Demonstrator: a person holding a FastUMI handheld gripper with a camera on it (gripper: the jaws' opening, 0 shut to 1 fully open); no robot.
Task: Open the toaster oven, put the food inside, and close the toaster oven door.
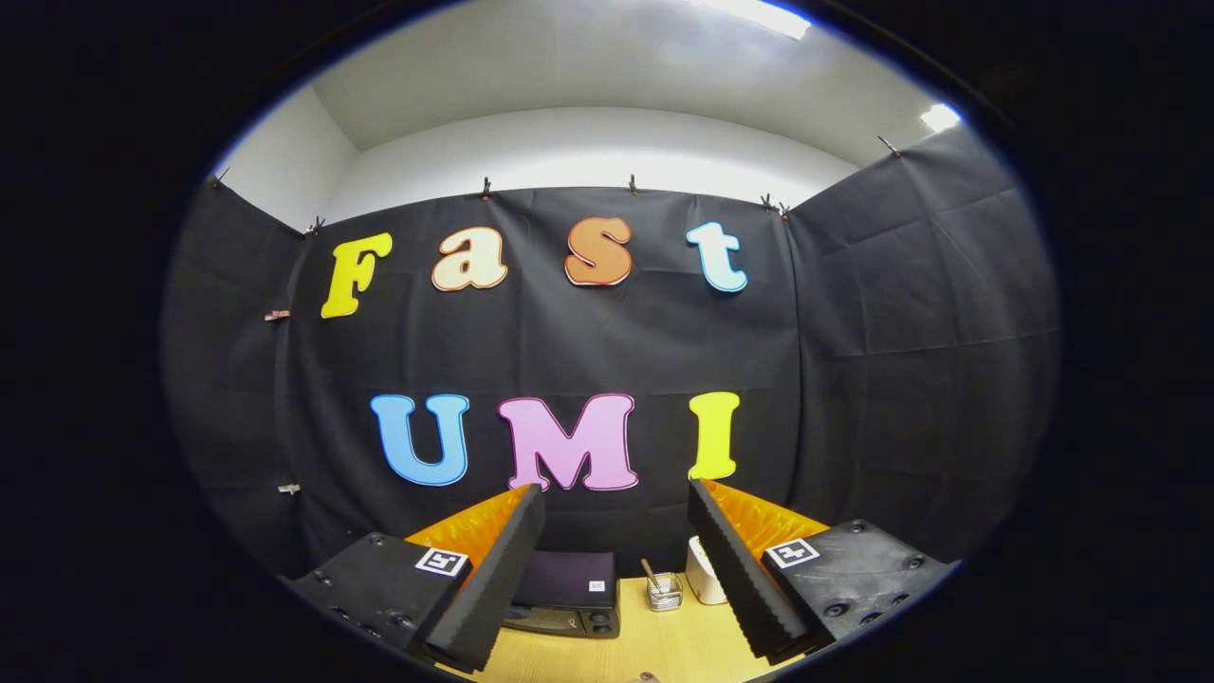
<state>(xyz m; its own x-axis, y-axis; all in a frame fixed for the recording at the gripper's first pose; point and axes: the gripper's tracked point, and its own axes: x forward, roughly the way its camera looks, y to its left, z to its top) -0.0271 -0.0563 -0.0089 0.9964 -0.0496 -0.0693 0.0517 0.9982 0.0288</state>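
Note:
My gripper is held high above the table with its two black ribbed fingers spread wide apart and nothing between them. Far below, seen between the fingers, a dark toaster oven stands on the wooden table against the black cloth wall; its door looks shut. A small brownish thing peeks in at the table's near edge; I cannot tell what it is.
A small clear basket with a stick in it stands to the right of the oven. Beside it, by the right finger, is a white box-like object. Black cloth walls close in the table on three sides.

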